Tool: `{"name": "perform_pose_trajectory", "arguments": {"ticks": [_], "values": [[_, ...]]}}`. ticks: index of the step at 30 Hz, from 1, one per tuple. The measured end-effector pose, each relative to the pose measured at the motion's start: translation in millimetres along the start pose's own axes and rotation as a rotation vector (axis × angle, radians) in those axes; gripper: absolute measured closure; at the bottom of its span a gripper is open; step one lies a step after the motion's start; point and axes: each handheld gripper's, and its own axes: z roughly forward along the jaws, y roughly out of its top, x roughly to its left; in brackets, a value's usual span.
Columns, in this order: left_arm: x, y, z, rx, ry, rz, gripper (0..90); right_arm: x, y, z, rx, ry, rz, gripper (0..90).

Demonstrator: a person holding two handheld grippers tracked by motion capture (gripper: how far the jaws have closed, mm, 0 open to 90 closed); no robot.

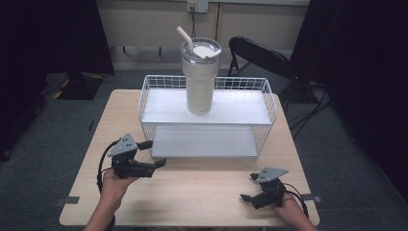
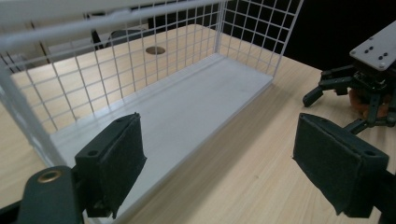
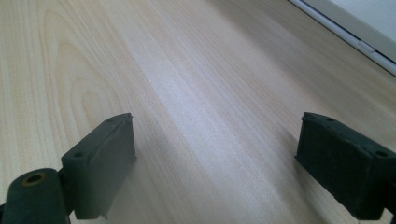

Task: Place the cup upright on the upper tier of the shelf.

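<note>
**Both hand-held grippers spread beside the wire shelf rack**

A white two-tier wire shelf rack [image 1: 208,120] stands on the light wooden tabletop [image 1: 192,187], its long axis running left to right and its open front facing the person. On the upper shelf a tall cream insulated tumbler [image 1: 200,79] stands upright, its straw [image 1: 184,37] tilting up and to the left.

The left hand-held gripper [image 1: 153,153] sits just beside the rack's front left corner, jaws spread and empty, pointing right along the lower shelf [image 2: 187,112]. The right hand-held gripper [image 1: 248,186] rests low near the tabletop's front right, well apart from the rack, jaws also spread with nothing between them, pointing left.
</note>
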Motion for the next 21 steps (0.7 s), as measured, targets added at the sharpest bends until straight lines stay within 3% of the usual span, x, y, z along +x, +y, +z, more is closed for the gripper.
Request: {"name": "perform_pose_trajectory", "arguments": {"ticks": [12,21], "values": [[13.1,-32.0,-3.4,0.013,0.033,-0.042,15.8,0.0,0.0,0.0,0.000,0.000,0.000,10.9],[18.4,-51.7,-4.5,0.050,0.047,-0.061,15.6,0.0,0.0,0.0,0.000,0.000,0.000,10.9]]}}
